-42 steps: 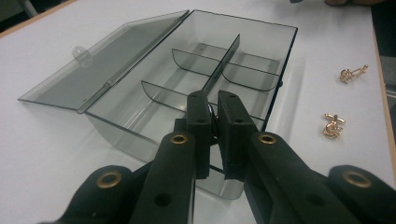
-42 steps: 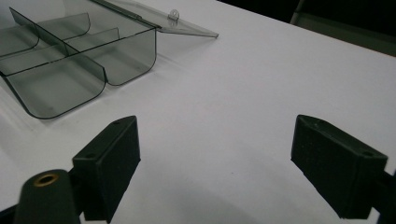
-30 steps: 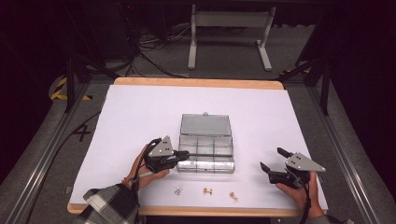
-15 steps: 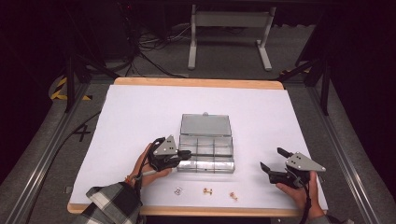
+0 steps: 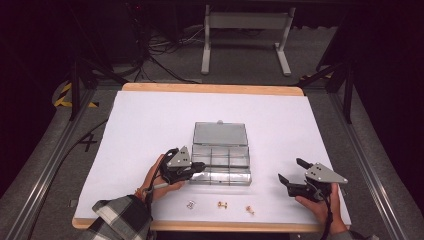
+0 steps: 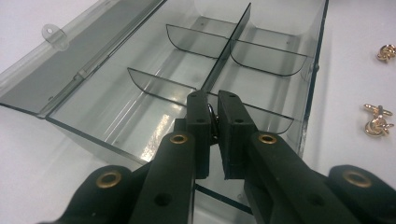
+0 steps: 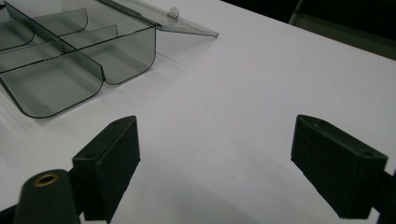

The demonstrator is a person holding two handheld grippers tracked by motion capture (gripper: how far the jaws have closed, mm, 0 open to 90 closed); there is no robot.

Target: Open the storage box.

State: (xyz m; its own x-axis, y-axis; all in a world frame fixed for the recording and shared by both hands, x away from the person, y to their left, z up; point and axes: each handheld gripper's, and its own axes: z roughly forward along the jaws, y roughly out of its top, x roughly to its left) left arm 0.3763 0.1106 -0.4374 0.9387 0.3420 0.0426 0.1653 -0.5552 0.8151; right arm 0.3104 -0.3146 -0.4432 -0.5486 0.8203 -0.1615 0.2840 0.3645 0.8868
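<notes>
Shifted rightward since a second ago: left claw, now poised over the near-left compartment of the clear organizer box, where before it sat just off the box's left end. Clamped between its nearly closed jaws in the left gripper view: a small metal piece, mostly hidden, probably one of the tiny fasteners, though too little shows to say for sure. Below the jaws, the box's grey dividers and its lid lying open and flat toward the far side.

Unchanged over the same span: right claw, resting near the surface's front right corner, well apart from the box. Jaws spread wide with nothing between them in the right gripper view; only the white surface ahead, and the box's right end off to the upper left.

Lying on the surface between the box and the near edge, three small pieces in a row: a silver one, a gold one and a coppery one. Two gold pieces also at the right edge of the left gripper view.

Likely meaning: one piece carried to its compartment and about ready for release; three more waiting in front, so sorting looks to be at an early stage.
</notes>
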